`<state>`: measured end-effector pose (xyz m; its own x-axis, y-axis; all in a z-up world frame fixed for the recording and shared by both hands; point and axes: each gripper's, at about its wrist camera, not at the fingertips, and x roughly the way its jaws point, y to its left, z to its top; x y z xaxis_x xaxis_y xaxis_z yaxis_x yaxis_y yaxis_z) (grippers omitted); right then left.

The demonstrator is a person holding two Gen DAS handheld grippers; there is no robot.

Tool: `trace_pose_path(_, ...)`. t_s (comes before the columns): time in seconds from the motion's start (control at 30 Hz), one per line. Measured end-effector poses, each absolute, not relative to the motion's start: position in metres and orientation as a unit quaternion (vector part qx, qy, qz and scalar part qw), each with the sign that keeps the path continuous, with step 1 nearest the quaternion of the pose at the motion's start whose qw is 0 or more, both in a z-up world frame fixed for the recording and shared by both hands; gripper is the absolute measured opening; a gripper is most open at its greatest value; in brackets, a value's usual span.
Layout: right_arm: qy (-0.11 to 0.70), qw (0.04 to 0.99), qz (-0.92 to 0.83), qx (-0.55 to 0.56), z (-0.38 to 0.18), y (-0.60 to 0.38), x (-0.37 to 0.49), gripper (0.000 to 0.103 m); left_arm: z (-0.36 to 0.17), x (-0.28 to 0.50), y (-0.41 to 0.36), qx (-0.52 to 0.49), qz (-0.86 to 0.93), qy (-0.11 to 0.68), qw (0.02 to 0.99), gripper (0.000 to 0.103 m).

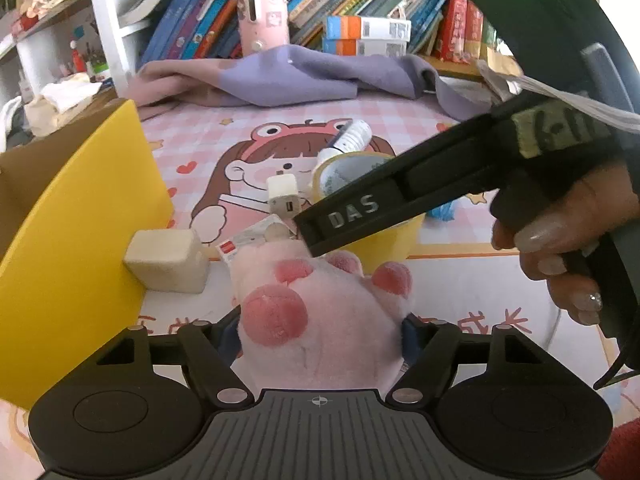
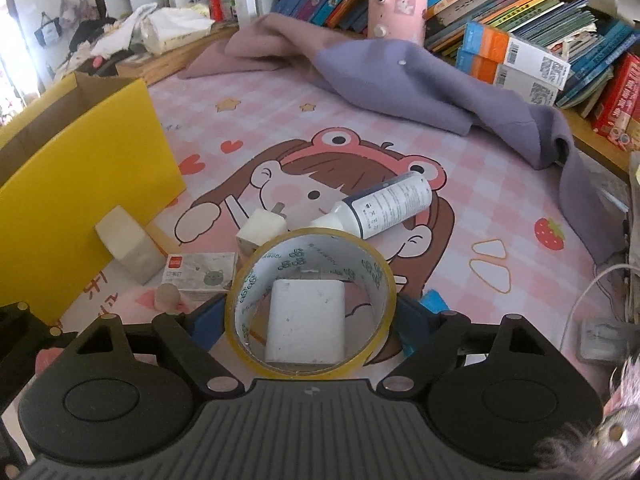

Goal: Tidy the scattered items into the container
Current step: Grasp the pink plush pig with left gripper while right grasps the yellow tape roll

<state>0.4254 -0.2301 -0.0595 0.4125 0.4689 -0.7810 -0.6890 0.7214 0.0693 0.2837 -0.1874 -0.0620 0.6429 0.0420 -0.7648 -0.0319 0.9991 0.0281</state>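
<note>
Now tape roll (image 2: pixel 310 304) stands on edge on pink cartoon mat (image 2: pixel 460 184), between blue pads of right gripper (image 2: pixel 310 320), pads pressing its sides; white charger block (image 2: pixel 305 322) seen through roll's hole. Pink plush paw (image 1: pixel 320 316) sits between pads of left gripper (image 1: pixel 320 340), squeezed at both sides. White bottle (image 2: pixel 388 204) lies just beyond roll. Small card box (image 2: pixel 200 274), cube adapter (image 2: pixel 260 228), beige block (image 2: pixel 124 244) near yellow container (image 2: pixel 84 184), at left.
</note>
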Motion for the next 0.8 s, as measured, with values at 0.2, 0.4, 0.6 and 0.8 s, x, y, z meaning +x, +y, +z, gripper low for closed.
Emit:
trace_pose_path(0.2, 0.405, 0.837, 0.349, -0.116, -0.046, -0.240, 0.410, 0.086, -0.047, 0.267, -0.180, -0.003, 0.031, 0.399, 0.916, 0.073)
trace_pose_path(0.4, 0.377, 0.852, 0.349, -0.100, -0.027, -0.251, 0.392, 0.086, -0.030, 0.246, -0.174, -0.011, 0.035, 0.375, 0.926, 0.073)
trace_pose_path(0.6, 0.356, 0.863, 0.349, -0.082, -0.004, -0.265, 0.367, 0.086, -0.011, 0.224, -0.170, -0.014, 0.026, 0.348, 0.937, 0.073)
trace_pose_path(0.8, 0.361, 0.868, 0.333, -0.070, 0.007, -0.282, 0.339, 0.086, 0.006, 0.210, -0.162, -0.017, 0.010, 0.330, 0.944, 0.073)
